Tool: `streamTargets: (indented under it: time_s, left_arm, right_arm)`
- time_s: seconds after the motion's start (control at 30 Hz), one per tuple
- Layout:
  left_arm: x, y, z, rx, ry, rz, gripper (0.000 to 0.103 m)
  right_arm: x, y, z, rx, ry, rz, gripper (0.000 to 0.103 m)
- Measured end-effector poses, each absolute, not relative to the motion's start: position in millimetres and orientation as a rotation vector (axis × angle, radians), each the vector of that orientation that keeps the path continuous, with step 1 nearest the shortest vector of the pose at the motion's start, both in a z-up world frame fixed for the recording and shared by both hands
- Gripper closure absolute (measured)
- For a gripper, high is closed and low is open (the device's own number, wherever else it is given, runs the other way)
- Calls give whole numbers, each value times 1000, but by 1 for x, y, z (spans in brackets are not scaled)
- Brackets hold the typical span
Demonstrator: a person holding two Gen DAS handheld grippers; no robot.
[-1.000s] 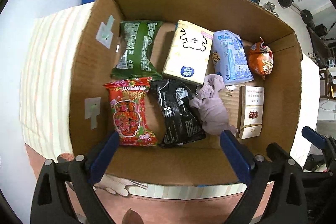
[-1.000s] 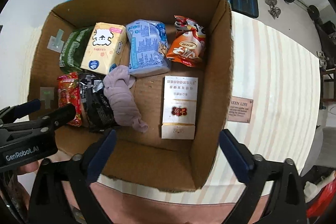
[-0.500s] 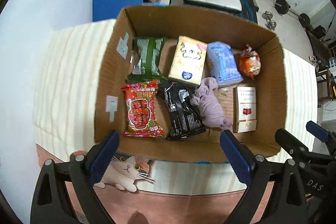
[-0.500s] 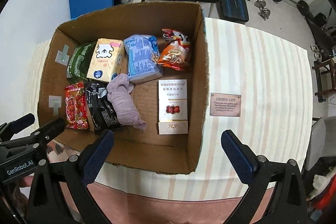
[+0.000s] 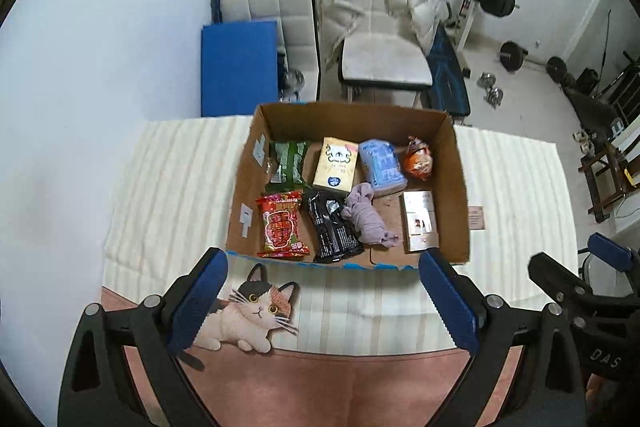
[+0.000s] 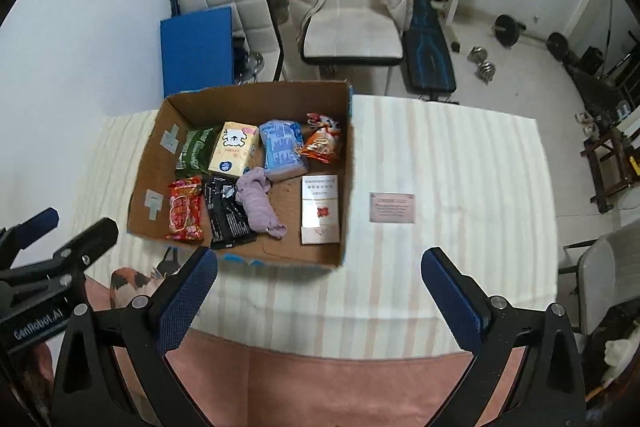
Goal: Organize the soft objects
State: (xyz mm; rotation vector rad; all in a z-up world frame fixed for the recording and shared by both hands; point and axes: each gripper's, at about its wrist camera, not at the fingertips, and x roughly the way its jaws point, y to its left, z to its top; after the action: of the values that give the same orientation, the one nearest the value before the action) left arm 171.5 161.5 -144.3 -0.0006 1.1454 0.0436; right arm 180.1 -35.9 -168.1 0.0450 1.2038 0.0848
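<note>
An open cardboard box [image 5: 454, 167] [image 6: 152, 163] sits on a striped table. Inside lie a green pack [image 5: 289, 167], a yellow tissue pack [image 5: 335, 166], a blue pack [image 5: 382, 162], an orange snack bag [image 5: 418, 159], a red snack bag [image 5: 281, 227], a black pack [image 5: 333, 231], a crumpled lilac cloth [image 5: 368, 221] [image 6: 258, 201] and a white carton [image 5: 419, 221]. My left gripper [image 5: 324, 301] hangs open and empty, high above the table's near edge in front of the box. My right gripper [image 6: 320, 297] is open and empty too, above the near edge to the right of the box.
A cat picture [image 5: 248, 315] lies on the cloth near the front edge. A small pink card [image 6: 392, 207] lies right of the box. Beyond the table stand a white chair [image 5: 380, 39], a blue panel [image 5: 238, 67] and weights on the floor [image 6: 504, 29].
Both grippers have pulled up and back from right over the box, so the whole table and room now show. Both stay open; the box's contents have not moved.
</note>
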Motion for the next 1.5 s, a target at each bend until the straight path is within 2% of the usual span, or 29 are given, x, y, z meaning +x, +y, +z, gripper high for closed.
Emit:
streamTargets:
  time_s: [0.37,0.67,1.5]
  left_arm:
    - [111,147,-82,12,1032,21,5]
    - [84,136,-55,9,980,3,5]
    - [73,132,-44,1,953,-7,5]
  right_arm:
    - [104,-60,-91,49,1057,57,0]
    - [74,-70,-45,39,969,46,0]
    - [45,-83,-22,25,925,-13,0]
